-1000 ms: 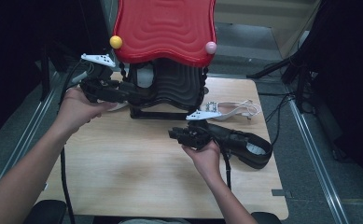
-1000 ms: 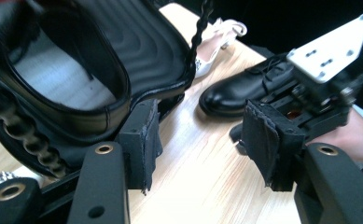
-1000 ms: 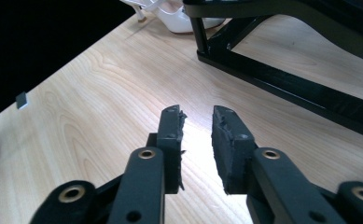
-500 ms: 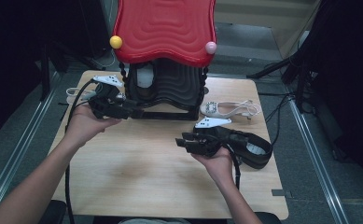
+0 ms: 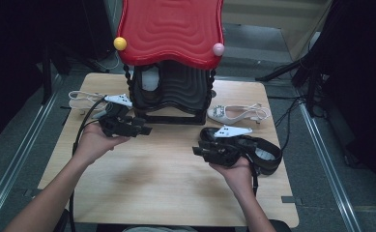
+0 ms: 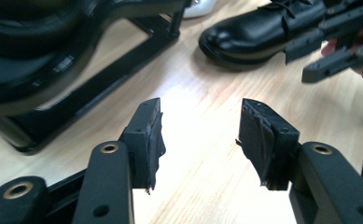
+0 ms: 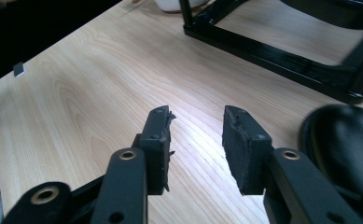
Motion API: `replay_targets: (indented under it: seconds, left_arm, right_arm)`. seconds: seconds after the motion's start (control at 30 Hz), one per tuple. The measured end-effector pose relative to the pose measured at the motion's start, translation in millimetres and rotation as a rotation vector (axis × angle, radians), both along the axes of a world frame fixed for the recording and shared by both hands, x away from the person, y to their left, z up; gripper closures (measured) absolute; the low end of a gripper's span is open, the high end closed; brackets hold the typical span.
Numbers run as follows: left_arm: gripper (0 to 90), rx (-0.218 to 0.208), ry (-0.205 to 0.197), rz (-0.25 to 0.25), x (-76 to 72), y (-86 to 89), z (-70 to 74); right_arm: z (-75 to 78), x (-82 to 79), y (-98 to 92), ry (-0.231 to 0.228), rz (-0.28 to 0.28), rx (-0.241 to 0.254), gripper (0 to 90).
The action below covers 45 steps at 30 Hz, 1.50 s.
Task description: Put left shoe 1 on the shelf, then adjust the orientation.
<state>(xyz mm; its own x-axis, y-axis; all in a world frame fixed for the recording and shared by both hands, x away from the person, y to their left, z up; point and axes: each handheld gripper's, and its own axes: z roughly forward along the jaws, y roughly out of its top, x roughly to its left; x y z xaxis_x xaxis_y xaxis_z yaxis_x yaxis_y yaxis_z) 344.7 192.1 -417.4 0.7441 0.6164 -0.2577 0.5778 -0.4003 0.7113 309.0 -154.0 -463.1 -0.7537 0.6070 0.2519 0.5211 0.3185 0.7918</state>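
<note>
Two grippers lower than before, left gripper (image 5: pixel 144 130) and right gripper (image 5: pixel 198 151) both apart, empty, jaws closing slightly, black shoe (image 5: pixel 258 152) unmoved.

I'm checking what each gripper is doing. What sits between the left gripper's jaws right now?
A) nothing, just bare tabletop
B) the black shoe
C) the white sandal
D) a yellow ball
A: in the left gripper view the left gripper has its jaws apart with bare wooden table between them; the black shoe lies farther off.
</note>
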Motion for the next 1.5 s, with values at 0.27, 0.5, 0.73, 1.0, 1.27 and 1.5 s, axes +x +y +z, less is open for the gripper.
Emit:
replay_targets:
  seconds: [0.27,0.5,0.73,1.0,1.27,1.5]
  left_arm:
    - [64.3,0.002,0.035,-0.045,-7.2,-4.8,-27.2]
    - [74.2,-0.021,0.063,-0.06,-10.4,-3.6,-39.4]
    - [75.3,-0.011,0.056,-0.072,-12.3,-6.3,-42.4]
    - [72.4,-0.026,0.066,-0.067,-6.9,-10.7,-46.1]
    - [68.2,-0.014,0.086,-0.083,-4.0,-15.8,-49.9]
    - [65.8,-0.029,0.085,-0.074,-2.5,-11.8,-47.9]
  right_arm:
    - [-4.2,-3.0,-23.1,0.056,-0.067,-0.003,62.8]
    - [-1.0,-4.0,-37.3,0.045,-0.09,-0.011,64.7]
    - [0.1,-5.8,-57.6,0.033,-0.083,-0.042,65.2]
    - [-0.3,-6.9,-75.6,0.045,-0.118,-0.063,64.9]
    - [7.8,-11.8,-99.1,0.014,-0.156,-0.116,67.3]
    - [13.4,-18.6,-122.1,0.019,-0.192,-0.114,66.9]
